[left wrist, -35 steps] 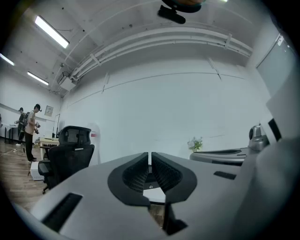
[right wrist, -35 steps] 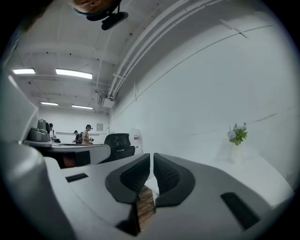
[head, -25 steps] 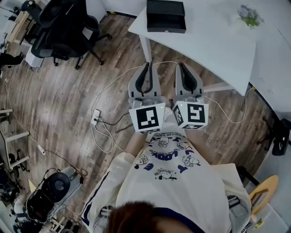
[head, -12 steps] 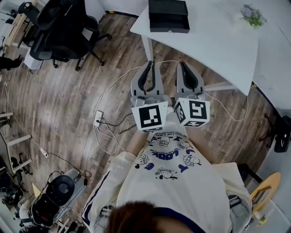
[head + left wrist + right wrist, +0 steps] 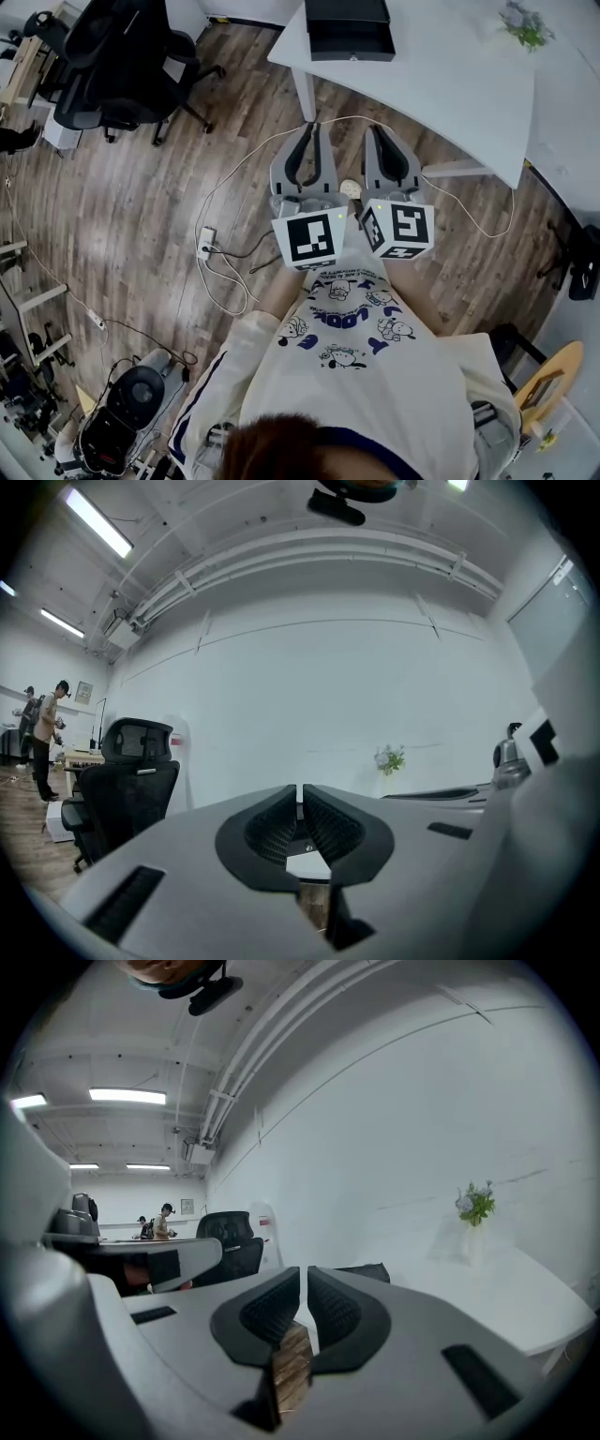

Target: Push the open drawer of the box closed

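The black box stands on the white table at the top of the head view, its open drawer sticking out toward me. My left gripper and right gripper are held side by side over the wooden floor, short of the table edge and well apart from the box. Both are shut with nothing between their jaws. In the left gripper view the left gripper shows its tips together. The right gripper points level, and the box peeks out just behind it.
A small plant stands at the table's far right. A black office chair is on the floor at the left. Cables and a power strip lie on the floor below the left gripper. A white table leg stands just ahead of the left gripper.
Both grippers have edged forward toward the table edge and sunk a little. Their jaws stay shut. The box has slid toward the top of the head view.
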The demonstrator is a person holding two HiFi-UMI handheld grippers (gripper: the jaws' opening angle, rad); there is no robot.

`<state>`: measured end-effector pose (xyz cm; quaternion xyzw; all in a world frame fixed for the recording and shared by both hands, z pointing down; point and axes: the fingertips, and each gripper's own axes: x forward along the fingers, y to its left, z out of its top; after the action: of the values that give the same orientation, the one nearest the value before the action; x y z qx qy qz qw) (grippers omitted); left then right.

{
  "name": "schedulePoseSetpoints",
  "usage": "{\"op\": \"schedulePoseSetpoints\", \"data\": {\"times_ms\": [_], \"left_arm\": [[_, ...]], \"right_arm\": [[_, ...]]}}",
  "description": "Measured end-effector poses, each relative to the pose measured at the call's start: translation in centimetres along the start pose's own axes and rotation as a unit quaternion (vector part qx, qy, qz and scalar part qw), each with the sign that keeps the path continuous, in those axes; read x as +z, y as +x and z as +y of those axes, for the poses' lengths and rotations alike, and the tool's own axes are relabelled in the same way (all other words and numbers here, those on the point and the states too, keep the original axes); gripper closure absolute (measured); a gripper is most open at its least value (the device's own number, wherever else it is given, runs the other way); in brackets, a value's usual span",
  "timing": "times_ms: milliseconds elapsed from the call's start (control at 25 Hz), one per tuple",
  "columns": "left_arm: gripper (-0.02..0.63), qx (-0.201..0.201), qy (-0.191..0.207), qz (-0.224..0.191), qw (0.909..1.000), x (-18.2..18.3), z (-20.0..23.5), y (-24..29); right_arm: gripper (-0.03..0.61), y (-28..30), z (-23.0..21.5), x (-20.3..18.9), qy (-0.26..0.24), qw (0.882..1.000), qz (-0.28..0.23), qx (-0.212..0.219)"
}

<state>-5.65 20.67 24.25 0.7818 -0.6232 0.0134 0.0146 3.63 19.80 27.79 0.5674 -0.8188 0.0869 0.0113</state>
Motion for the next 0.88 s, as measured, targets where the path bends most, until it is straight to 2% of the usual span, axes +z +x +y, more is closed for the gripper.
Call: {"op": "schedulePoseSetpoints", "data": {"times_ms": [320, 880], "left_arm": [[0.583, 0.01, -0.002, 0.007, 0.9999, -0.6, 1.3, 3.0], [0.583, 0.026, 0.002, 0.018, 0.9995, -0.7, 2.4, 12.4]], "right_arm": [[0.535, 3.1, -1.3, -0.3, 0.0, 1.0, 0.009, 0.0], [0.535, 12.1, -5.4, 0.8, 0.004, 1.0, 0.021, 0.023]]}}
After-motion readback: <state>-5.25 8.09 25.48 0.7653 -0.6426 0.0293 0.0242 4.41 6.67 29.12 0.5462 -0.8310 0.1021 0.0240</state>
